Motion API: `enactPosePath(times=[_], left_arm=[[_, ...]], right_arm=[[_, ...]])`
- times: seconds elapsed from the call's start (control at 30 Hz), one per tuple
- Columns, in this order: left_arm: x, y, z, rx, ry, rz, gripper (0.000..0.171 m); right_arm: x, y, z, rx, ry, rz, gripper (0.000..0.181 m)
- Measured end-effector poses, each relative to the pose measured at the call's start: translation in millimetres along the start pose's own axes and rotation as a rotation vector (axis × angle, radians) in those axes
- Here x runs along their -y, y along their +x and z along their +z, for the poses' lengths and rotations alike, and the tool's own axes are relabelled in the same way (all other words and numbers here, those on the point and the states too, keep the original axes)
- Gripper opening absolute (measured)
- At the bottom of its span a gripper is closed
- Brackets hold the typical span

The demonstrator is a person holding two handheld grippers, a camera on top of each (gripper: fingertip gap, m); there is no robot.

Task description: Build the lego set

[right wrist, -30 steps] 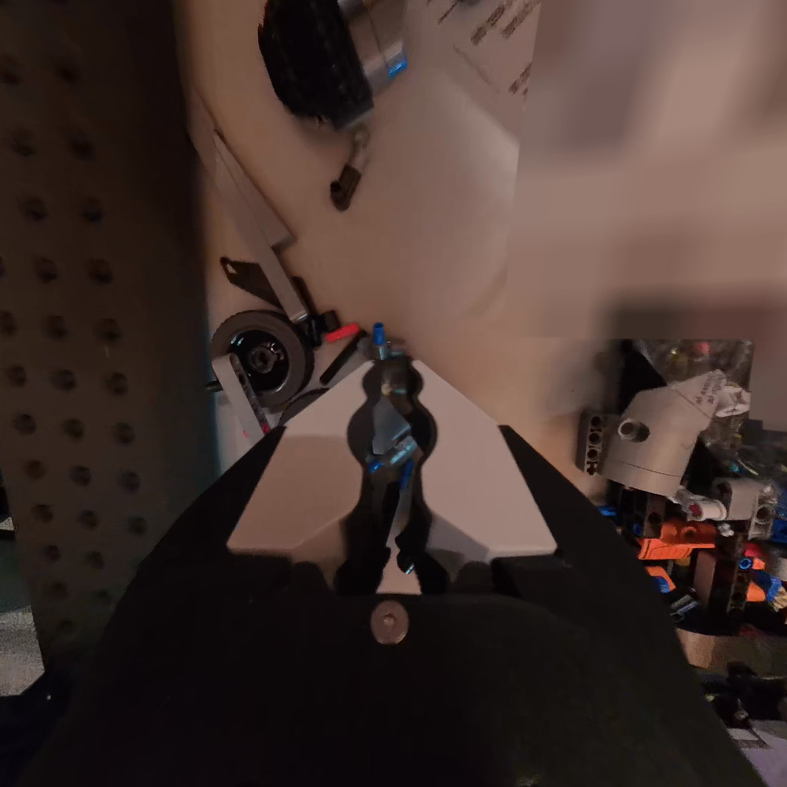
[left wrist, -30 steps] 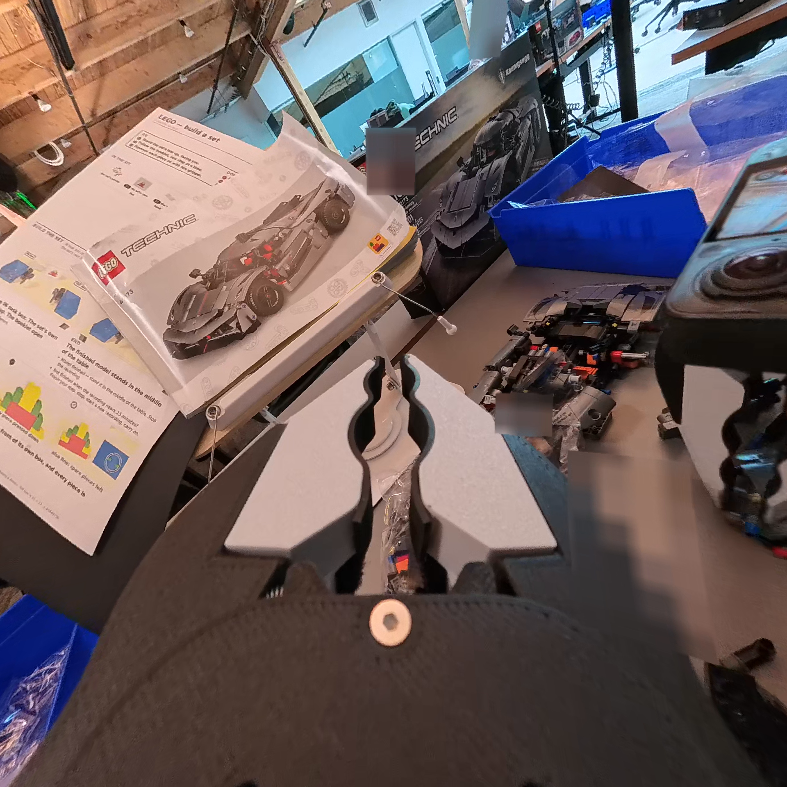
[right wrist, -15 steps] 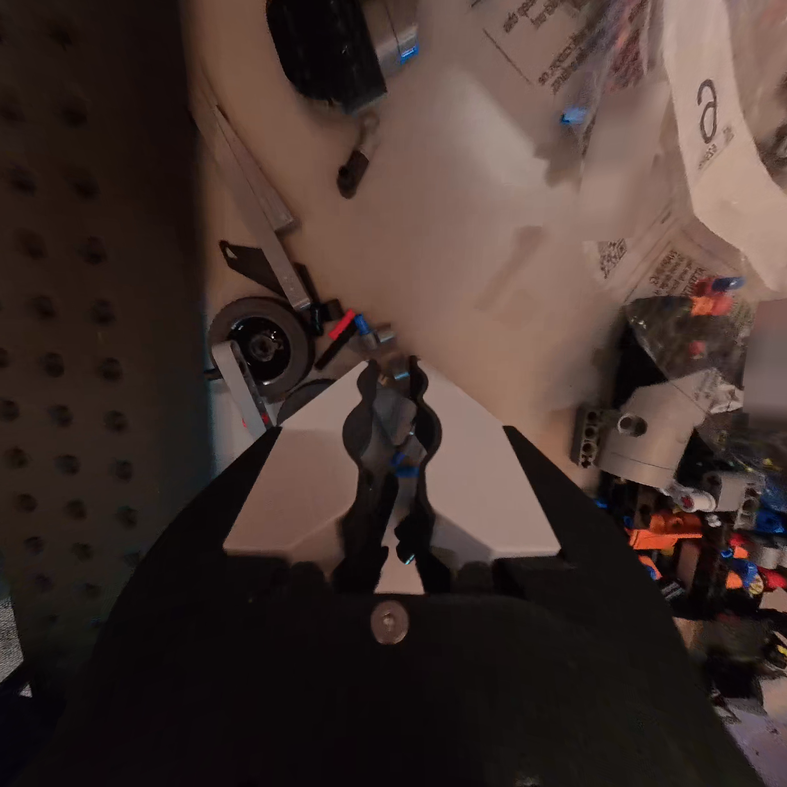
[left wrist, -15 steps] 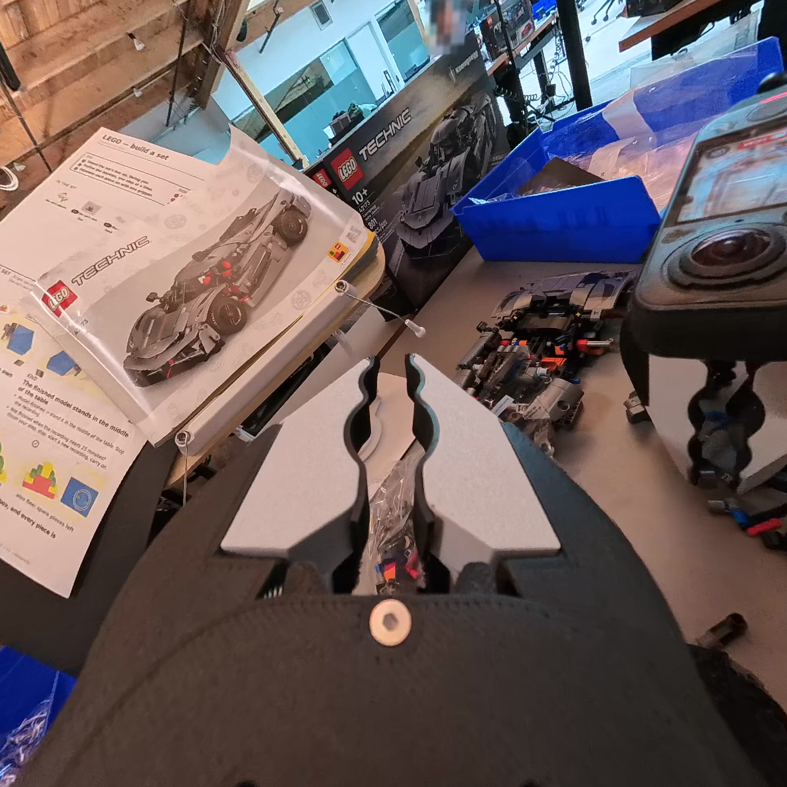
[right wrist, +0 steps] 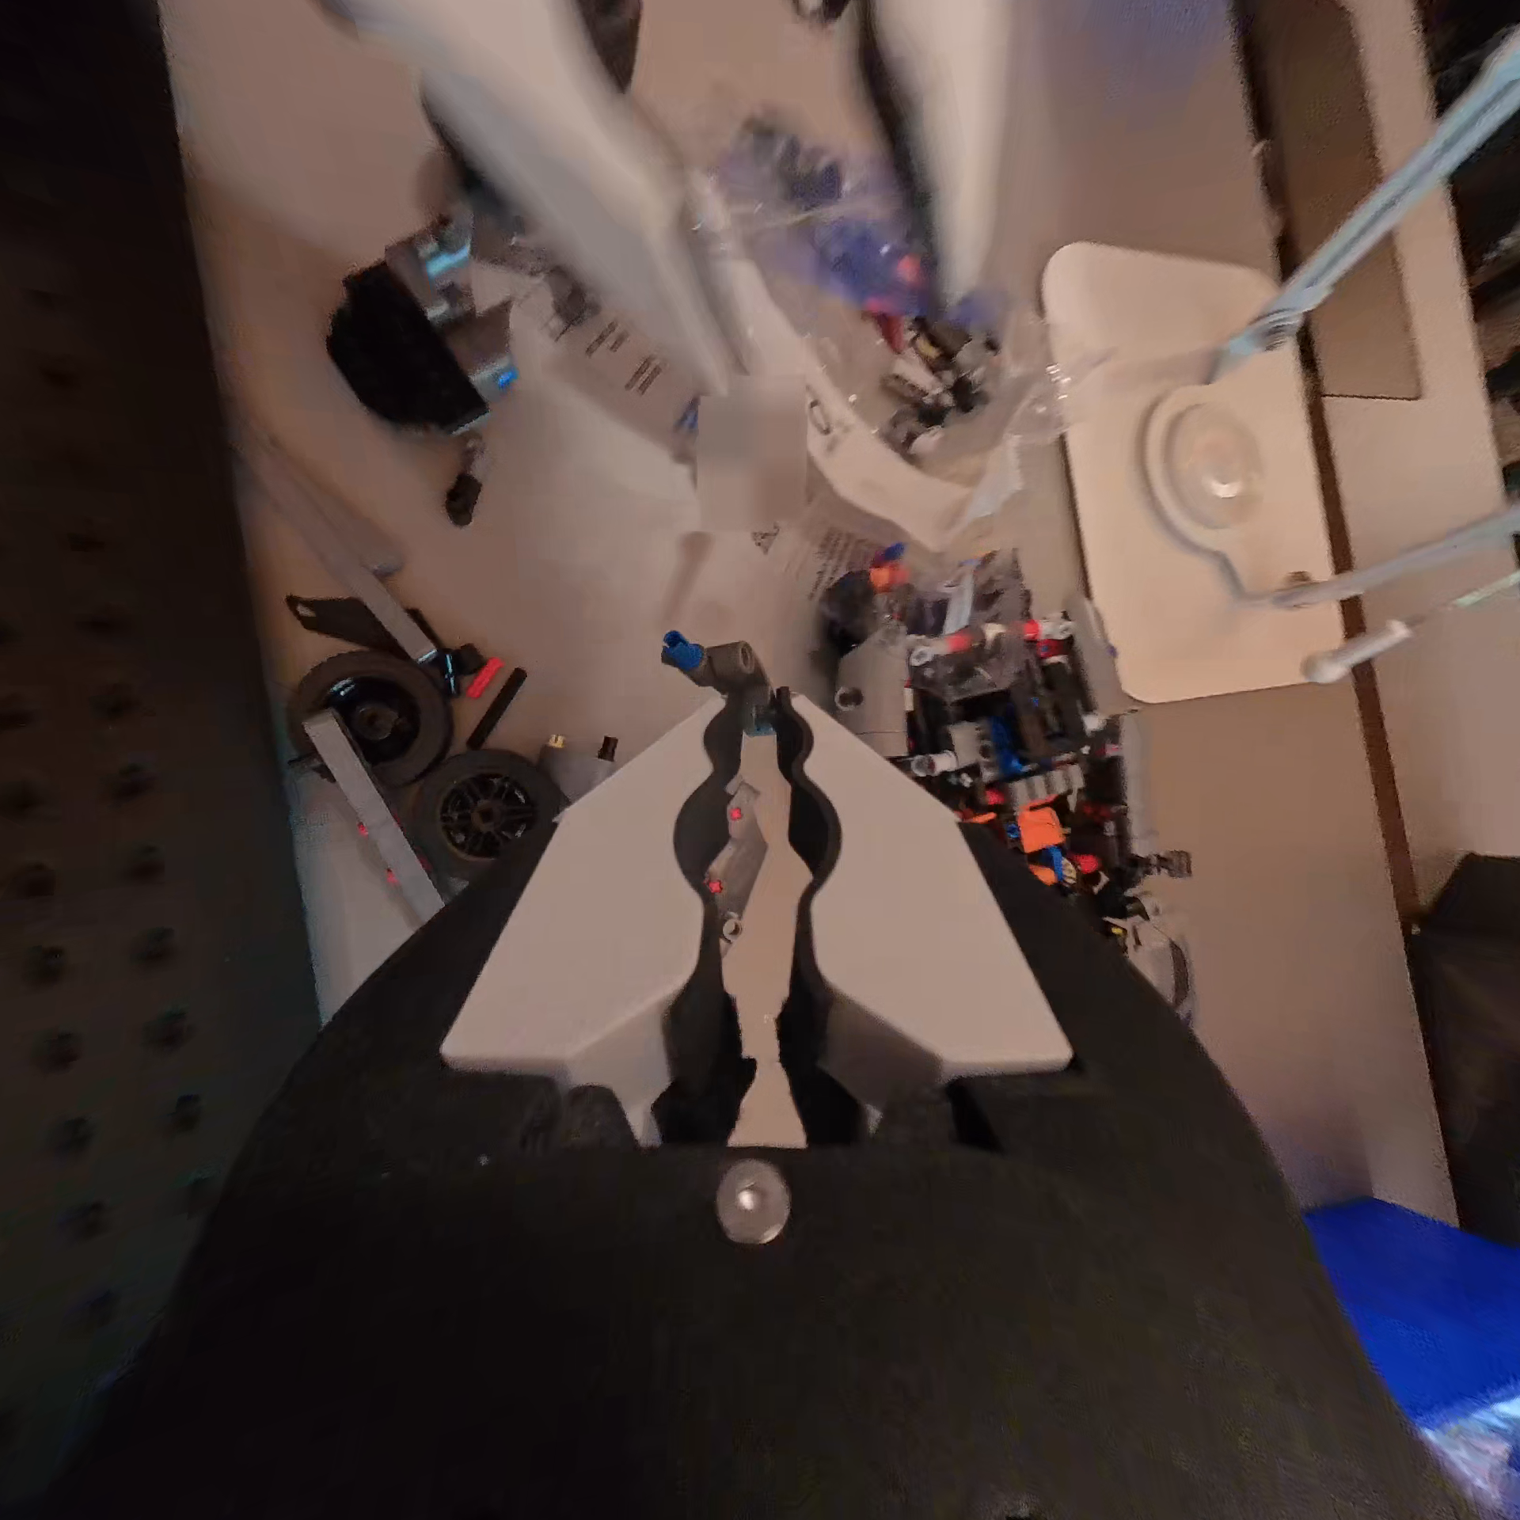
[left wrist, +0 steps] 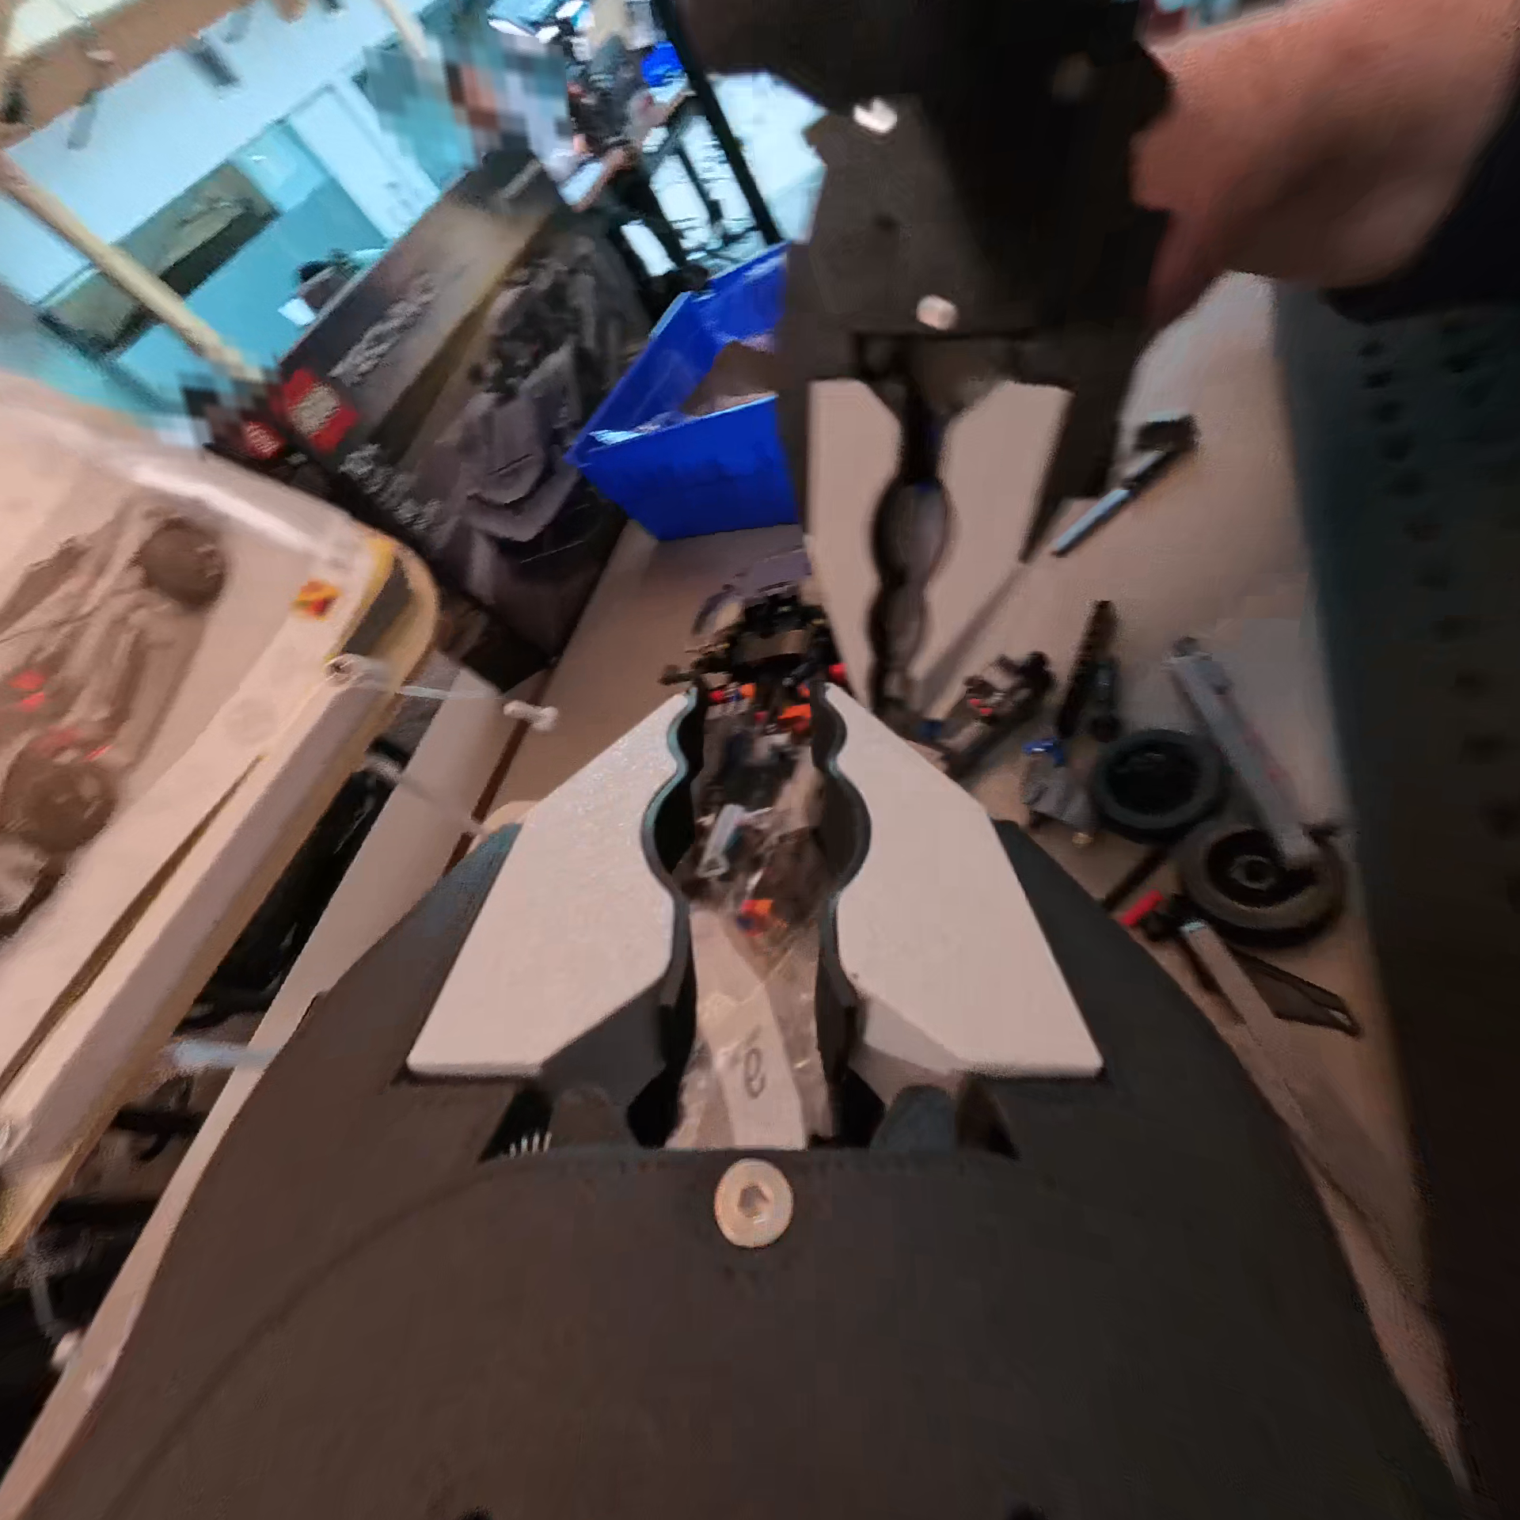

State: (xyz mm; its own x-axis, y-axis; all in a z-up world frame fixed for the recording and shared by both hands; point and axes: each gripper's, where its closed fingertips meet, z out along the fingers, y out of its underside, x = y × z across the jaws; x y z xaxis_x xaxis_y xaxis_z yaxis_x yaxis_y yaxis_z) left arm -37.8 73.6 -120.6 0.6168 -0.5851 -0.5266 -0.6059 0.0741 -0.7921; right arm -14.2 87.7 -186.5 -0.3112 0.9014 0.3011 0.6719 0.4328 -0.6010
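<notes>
My left gripper [left wrist: 755,699] is shut on a clear plastic bag of small parts [left wrist: 753,987], which shows between its jaws. In the right wrist view the bag [right wrist: 929,386] hangs below blurred white fingers [right wrist: 592,230] over the table. My right gripper [right wrist: 753,703] is shut on a small grey connector with a blue pin [right wrist: 724,658] at its tips. In the left wrist view the right gripper [left wrist: 892,687] points down, just right of the part-built dark car [left wrist: 765,650]. The car [right wrist: 1003,740] lies right of my right gripper's tips.
Two black wheels [right wrist: 370,715] [right wrist: 485,814] and loose grey beams lie to the left, beside a dark perforated panel [right wrist: 82,740]. A white stand base [right wrist: 1193,461], a blue bin [left wrist: 699,469], the set's box [left wrist: 461,395] and an instruction booklet [left wrist: 123,658] ring the work area. Tip to tip, the grippers are about 8 centimeters apart.
My left gripper has swung right and forward with the bag, toward the car and the right gripper. My right gripper has pulled back from the table, still holding the small piece.
</notes>
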Motion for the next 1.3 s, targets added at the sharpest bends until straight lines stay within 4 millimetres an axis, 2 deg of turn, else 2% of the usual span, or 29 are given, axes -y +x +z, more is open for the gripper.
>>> enactPosePath(times=[0.1,0.23,0.3,0.4,0.53,0.73,0.87,0.97,1.1,1.13,1.23,1.3], left_arm=[[7,28,11,-0.093,0.002,0.078,0.023],[2,41,25,-0.110,-0.051,0.145,0.019],[5,43,26,-0.108,-0.040,0.160,0.010],[9,42,26,-0.093,-0.019,0.162,0.000],[4,41,29,-0.083,-0.048,0.176,0.000],[8,43,25,-0.107,-0.021,0.161,0.018],[7,41,26,-0.096,-0.026,0.170,0.002],[5,40,27,-0.087,-0.037,0.169,0.002],[11,33,23,-0.057,-0.009,0.159,0.001],[14,31,21,-0.051,0.012,0.150,0.001],[28,28,12,-0.055,0.105,0.100,0.001],[41,27,3,-0.070,0.195,0.065,0.001]], right_arm=[[6,3,-13,-0.005,0.043,0.036,0.006],[7,4,-20,-0.018,0.027,0.031,0.006],[9,3,-21,-0.016,0.025,0.034,0.006],[8,2,-21,-0.020,0.007,0.022,0.006],[11,3,-23,-0.015,0.027,0.027,0.006],[11,5,-26,-0.020,0.028,0.028,0.006],[12,4,-26,-0.016,0.033,0.026,0.006],[12,7,-28,-0.024,0.044,0.034,0.006],[18,11,-37,-0.006,0.137,0.099,0.008],[19,11,-38,0.016,0.166,0.133,0.016],[24,4,-41,0.153,0.292,0.241,0.034],[35,0,-49,0.273,0.438,0.339,0.035]])
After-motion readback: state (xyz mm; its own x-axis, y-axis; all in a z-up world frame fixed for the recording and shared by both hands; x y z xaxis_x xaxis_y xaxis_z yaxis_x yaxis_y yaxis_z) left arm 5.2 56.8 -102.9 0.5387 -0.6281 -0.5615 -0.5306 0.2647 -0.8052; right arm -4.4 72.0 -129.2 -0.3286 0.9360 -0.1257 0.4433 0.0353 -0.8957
